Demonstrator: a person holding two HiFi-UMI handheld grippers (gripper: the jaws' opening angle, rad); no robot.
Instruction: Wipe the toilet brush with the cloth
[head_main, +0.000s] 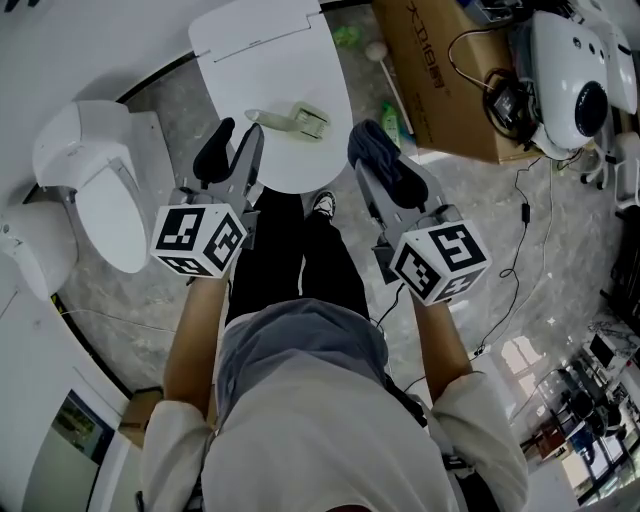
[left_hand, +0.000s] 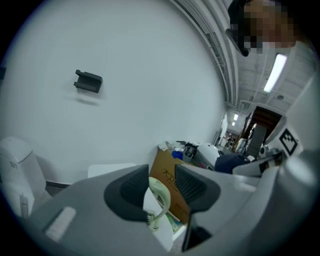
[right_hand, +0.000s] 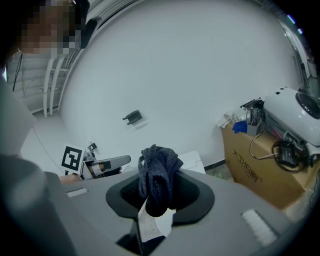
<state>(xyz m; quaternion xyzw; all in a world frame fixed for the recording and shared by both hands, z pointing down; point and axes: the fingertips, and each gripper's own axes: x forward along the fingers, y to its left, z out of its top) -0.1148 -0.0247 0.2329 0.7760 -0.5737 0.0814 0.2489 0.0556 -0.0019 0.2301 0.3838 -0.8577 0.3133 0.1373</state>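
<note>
A pale green toilet brush (head_main: 292, 118) lies flat on the closed white toilet lid (head_main: 270, 55) in front of me. My left gripper (head_main: 236, 136) hovers just left of the brush's handle end, its jaws a little apart. In the left gripper view the brush (left_hand: 159, 197) shows through the narrow gap of the left gripper (left_hand: 161, 176), and I see no grip on it. My right gripper (head_main: 377, 150) is to the right of the lid, shut on a bunched dark blue cloth (head_main: 372, 138). In the right gripper view the cloth (right_hand: 157, 172) sticks up from that gripper (right_hand: 159, 200).
A second white toilet (head_main: 95, 170) stands to the left. A cardboard box (head_main: 430, 70) and a white machine (head_main: 575, 75) are at the right, with black cables (head_main: 520, 240) across the grey floor. The person's legs and shoes (head_main: 322, 205) are below the lid's front edge.
</note>
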